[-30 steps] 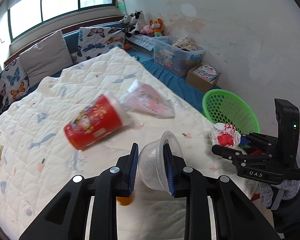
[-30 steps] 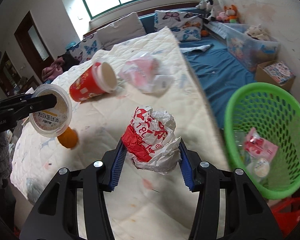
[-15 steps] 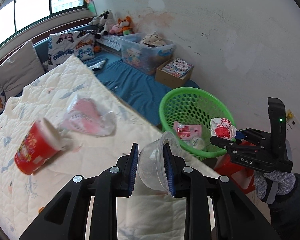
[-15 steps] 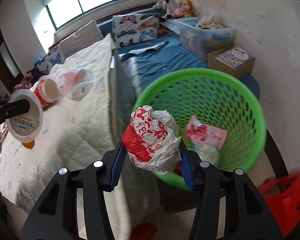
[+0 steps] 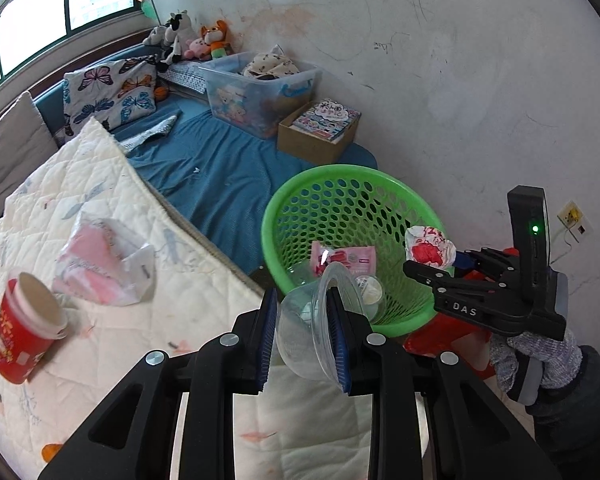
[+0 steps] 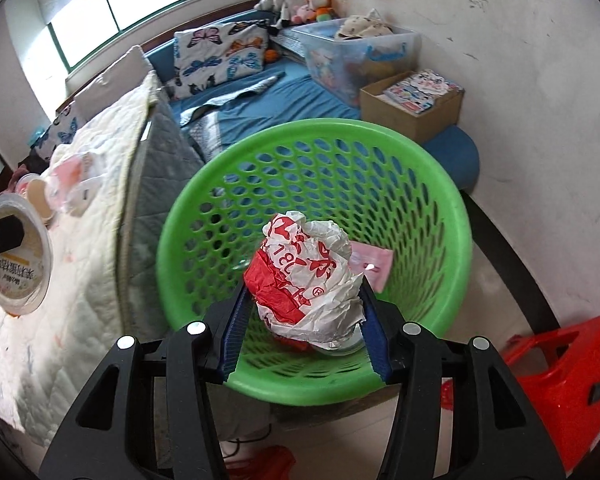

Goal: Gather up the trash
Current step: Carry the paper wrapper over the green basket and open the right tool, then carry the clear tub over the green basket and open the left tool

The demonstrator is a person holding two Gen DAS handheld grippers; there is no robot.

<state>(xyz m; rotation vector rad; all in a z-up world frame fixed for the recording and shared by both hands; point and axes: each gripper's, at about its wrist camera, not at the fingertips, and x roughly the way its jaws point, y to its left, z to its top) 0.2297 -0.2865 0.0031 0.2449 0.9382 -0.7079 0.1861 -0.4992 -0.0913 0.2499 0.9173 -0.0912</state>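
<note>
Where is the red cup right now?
In the left wrist view, the red cup lies on its side on the white quilt at the far left, just left of the pink plastic bag.

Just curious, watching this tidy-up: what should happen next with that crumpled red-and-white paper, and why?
Probably the right gripper should let go: the crumpled wrapper hangs over the green basket, whose mouth lies directly below, so it should drop in beside the pink packet.
</note>
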